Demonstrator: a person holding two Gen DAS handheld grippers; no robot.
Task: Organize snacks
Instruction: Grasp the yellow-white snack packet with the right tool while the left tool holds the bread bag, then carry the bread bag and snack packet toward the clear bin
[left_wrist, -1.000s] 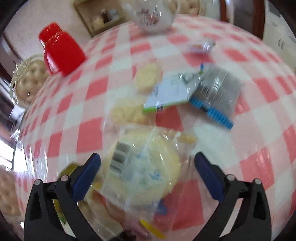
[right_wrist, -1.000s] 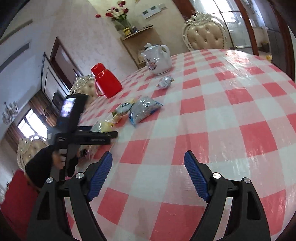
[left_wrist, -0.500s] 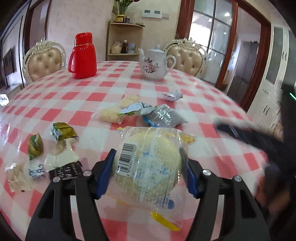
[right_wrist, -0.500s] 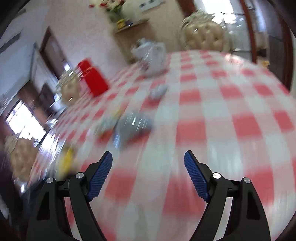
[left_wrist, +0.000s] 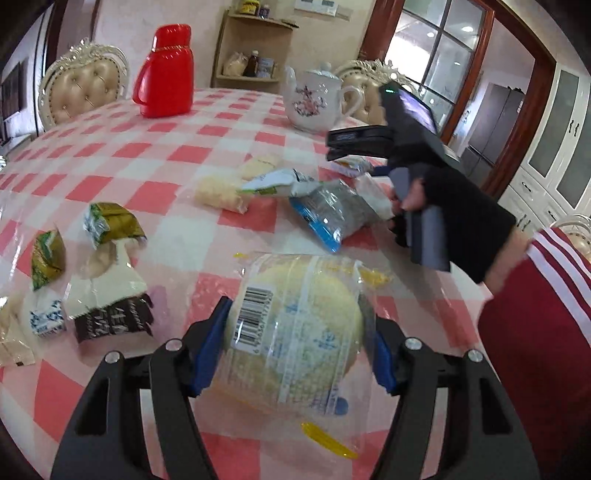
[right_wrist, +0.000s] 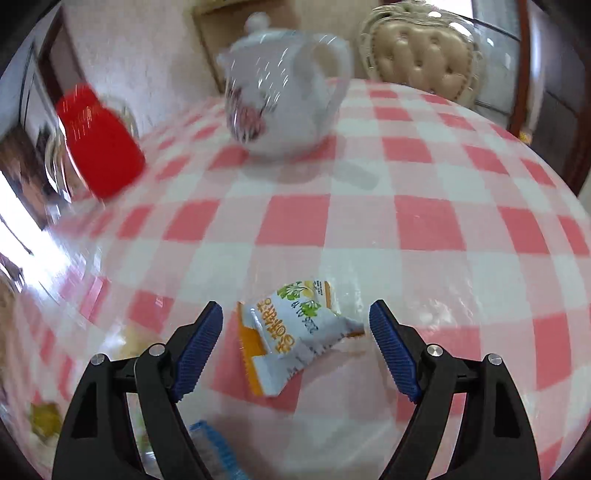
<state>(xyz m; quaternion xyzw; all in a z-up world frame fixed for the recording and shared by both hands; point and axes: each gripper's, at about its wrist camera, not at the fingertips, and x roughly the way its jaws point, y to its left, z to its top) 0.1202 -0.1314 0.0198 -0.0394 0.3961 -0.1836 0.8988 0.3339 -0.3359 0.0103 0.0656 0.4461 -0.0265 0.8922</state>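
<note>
A round yellow cake in a clear wrapper (left_wrist: 306, 306) sits between the blue pads of my left gripper (left_wrist: 297, 332), which is shut on it just above the checked table (left_wrist: 110, 147). My right gripper (right_wrist: 295, 310) is open and hangs over a small white-and-orange snack packet (right_wrist: 291, 332). That packet lies on the cloth between the jaws, touching neither pad. The left wrist view shows a gloved hand (left_wrist: 454, 218) holding the right gripper beyond a blue-and-silver packet (left_wrist: 332, 210).
Loose snacks lie around: a green-and-white packet (left_wrist: 280, 182), pale cakes (left_wrist: 218, 192), green-gold packets (left_wrist: 110, 223) and a brown-and-white packet (left_wrist: 110, 302) at the left. A red jug (left_wrist: 166, 74) and a white teapot (right_wrist: 280, 96) stand at the back, with chairs behind.
My left jaws have closed onto the wrapped cake and the view has rolled level. The right gripper has swept across the table to the white-and-orange packet, still open.
</note>
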